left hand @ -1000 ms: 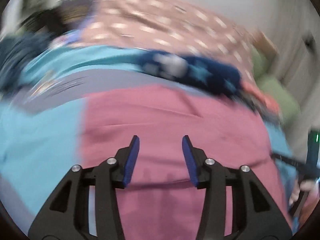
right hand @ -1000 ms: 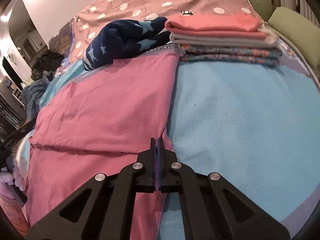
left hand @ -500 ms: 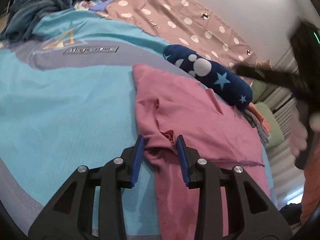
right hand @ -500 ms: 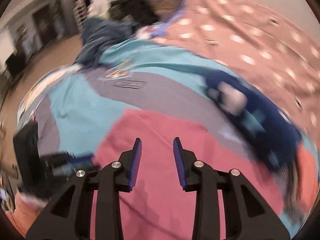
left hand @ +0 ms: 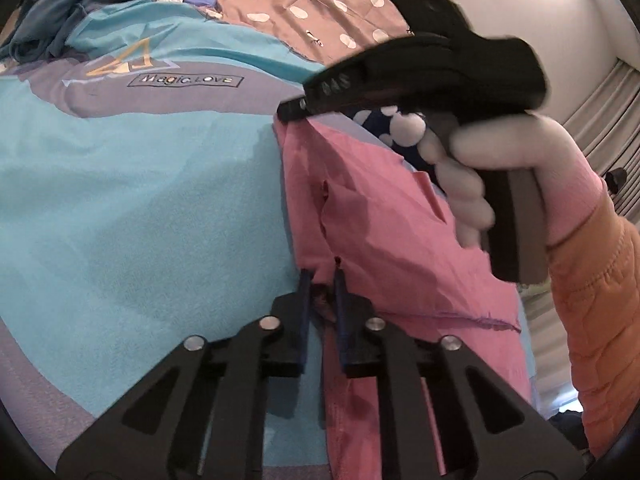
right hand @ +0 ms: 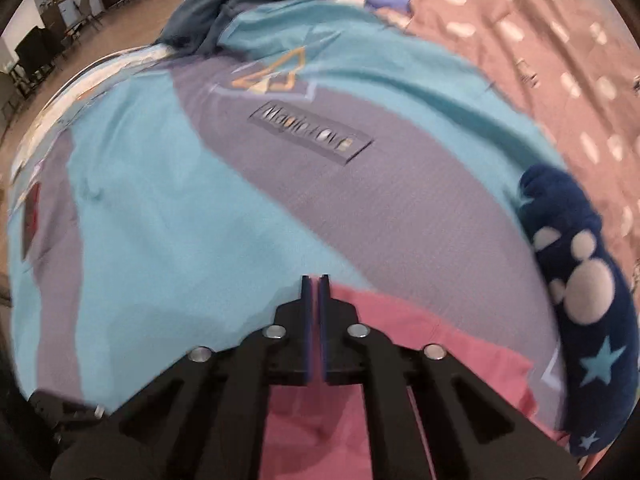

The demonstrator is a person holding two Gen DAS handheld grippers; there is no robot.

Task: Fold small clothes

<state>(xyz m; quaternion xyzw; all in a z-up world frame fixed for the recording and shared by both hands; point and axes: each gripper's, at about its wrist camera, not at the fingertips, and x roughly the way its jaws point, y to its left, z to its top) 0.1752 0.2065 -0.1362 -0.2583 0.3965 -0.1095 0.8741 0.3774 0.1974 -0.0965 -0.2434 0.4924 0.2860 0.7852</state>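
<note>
- Pinching, in the left wrist view, a bunched edge of the pink garment (left hand: pixel 384 240) between the pads of the left gripper (left hand: pixel 321 280), jaws just closed onto that fold; garment spread on the blue-and-grey blanket (left hand: pixel 140 208), right of centre. Right gripper (left hand: pixel 292 111) reaching over to its far left corner, gripped by a hand (left hand: pixel 500 160) (orange sleeve).
- Hovering, in the right wrist view, right gripper (right hand: pixel 315 280) at the garment's (right hand: pixel 400 340) far edge, jaws just closed, nearly together; cloth between them not discernible. Navy star-print roll (right hand: pixel 580 300) at right.
- Worth confirming the far corner is truly caught, then lifting both corners together, keeping the edge taut and clear of the roll.
</note>
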